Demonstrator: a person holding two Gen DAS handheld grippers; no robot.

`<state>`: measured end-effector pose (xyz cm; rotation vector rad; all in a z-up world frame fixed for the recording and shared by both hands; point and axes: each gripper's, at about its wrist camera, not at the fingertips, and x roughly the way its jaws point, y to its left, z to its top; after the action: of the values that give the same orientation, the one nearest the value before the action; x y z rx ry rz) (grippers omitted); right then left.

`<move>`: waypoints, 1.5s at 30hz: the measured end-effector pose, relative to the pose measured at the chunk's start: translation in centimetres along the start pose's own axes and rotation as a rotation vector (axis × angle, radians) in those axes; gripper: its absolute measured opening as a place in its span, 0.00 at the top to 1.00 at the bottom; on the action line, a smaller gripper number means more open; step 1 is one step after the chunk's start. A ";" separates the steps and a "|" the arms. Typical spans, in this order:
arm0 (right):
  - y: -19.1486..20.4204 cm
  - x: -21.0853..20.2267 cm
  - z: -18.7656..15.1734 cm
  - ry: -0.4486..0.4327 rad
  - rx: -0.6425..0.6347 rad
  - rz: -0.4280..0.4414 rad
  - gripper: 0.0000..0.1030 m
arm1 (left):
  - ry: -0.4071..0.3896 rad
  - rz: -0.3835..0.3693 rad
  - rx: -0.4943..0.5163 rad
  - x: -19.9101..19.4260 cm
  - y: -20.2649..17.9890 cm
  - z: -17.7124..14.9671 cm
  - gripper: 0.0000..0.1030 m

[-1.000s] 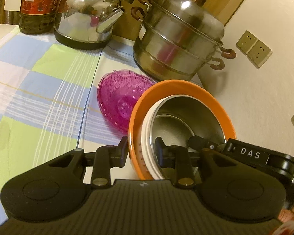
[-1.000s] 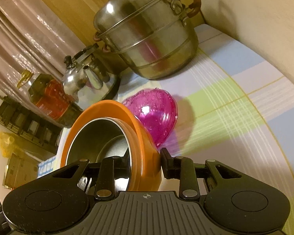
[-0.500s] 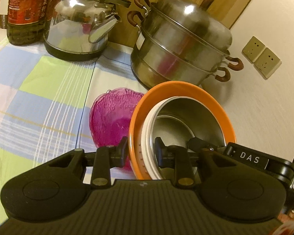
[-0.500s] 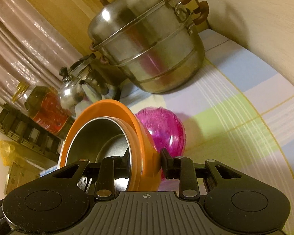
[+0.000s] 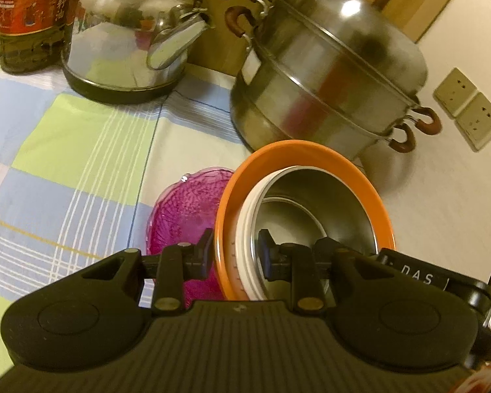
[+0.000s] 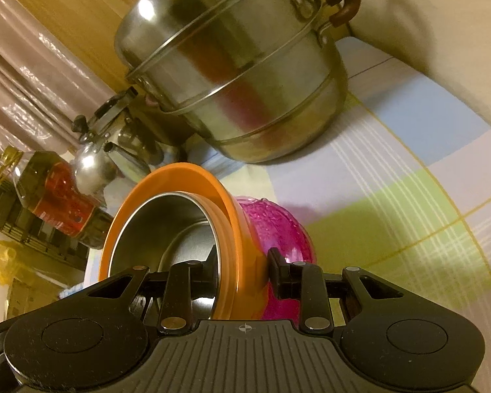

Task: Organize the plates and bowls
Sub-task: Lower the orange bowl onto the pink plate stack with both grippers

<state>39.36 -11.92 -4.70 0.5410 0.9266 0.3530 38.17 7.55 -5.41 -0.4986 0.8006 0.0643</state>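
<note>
While both my grippers clamp its rim, the orange bowl [image 5: 306, 154] hangs tilted before the steamer pot [image 5: 327, 75].
Left gripper [image 5: 235, 250] and right gripper [image 6: 244, 267] pinch opposite edges; pink bowl [image 5: 186, 209] just beneath, open cloth [image 5: 65, 150] left of the pot.

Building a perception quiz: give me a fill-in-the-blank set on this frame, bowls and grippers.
1. Both the left gripper and the right gripper clamp the rim of the ____ bowl.
2. Nested inside it sits a ____ bowl.
3. On the checked cloth beside the stack lies a ____ glass bowl.
4. The kettle stands between the oil bottle and the ____.

Missing: orange; steel; pink; steamer pot
</note>
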 end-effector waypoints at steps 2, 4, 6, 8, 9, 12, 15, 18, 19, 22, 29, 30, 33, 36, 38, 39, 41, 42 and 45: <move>0.1 0.7 0.1 0.011 -0.013 -0.005 0.71 | 0.005 0.003 -0.010 0.5 0.4 0.1 0.77; 0.1 1.3 0.2 0.023 -0.020 -0.010 0.71 | 0.012 0.005 -0.026 1.0 0.9 0.3 0.77; 0.0 1.9 0.2 0.031 -0.022 -0.013 0.71 | 0.015 0.008 -0.034 1.4 1.2 0.4 0.77; -0.2 2.3 0.3 0.036 -0.025 -0.015 0.71 | 0.015 0.015 -0.032 1.6 1.2 0.4 0.77; -0.2 2.5 0.3 0.036 -0.027 -0.016 0.71 | 0.015 0.017 -0.029 1.8 1.2 0.4 0.77; -0.3 3.1 0.3 0.041 -0.045 -0.032 0.71 | 0.022 0.019 -0.031 2.2 1.3 0.4 0.77; -0.5 3.8 0.2 0.056 -0.048 -0.042 0.71 | 0.025 0.030 -0.031 2.6 1.6 0.4 0.77; -0.9 4.5 0.0 0.070 -0.052 -0.051 0.71 | 0.027 0.035 -0.034 3.0 1.9 0.3 0.77; -1.0 4.6 0.0 0.073 -0.052 -0.052 0.71 | 0.028 0.035 -0.036 3.2 2.0 0.3 0.77; -1.1 5.0 0.0 0.076 -0.052 -0.055 0.71 | 0.034 0.042 -0.033 3.6 2.1 0.2 0.77; -1.1 5.9 -0.1 0.086 -0.060 -0.059 0.71 | 0.037 0.054 -0.033 4.3 2.5 0.3 0.77; -1.0 5.9 -0.1 0.085 -0.062 -0.061 0.71 | 0.035 0.051 -0.033 4.3 2.5 0.4 0.77; -1.0 6.1 0.0 0.082 -0.064 -0.061 0.71 | 0.032 0.054 -0.030 4.3 2.5 0.4 0.77; -0.9 6.2 0.0 0.088 -0.073 -0.068 0.71 | 0.036 0.058 -0.026 4.3 2.3 0.4 0.77; -1.0 6.2 0.1 0.096 -0.067 -0.068 0.71 | 0.040 0.059 -0.027 4.2 2.3 0.4 0.77; -1.0 6.2 0.1 0.098 -0.067 -0.068 0.71 | 0.042 0.060 -0.026 4.2 2.3 0.4 0.77; -0.9 6.2 0.1 0.098 -0.066 -0.070 0.71 | 0.043 0.061 -0.024 4.2 2.3 0.4 0.77; -0.9 6.2 0.1 0.098 -0.068 -0.069 0.71 | 0.042 0.061 -0.024 4.2 2.3 0.4 0.77; -0.9 6.2 0.1 0.093 -0.066 -0.066 0.71 | 0.040 0.060 -0.023 4.2 2.3 0.4 0.77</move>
<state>42.91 -9.51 -9.24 0.4355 1.0172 0.3498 40.84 9.25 -9.07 -0.4987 0.8545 0.1195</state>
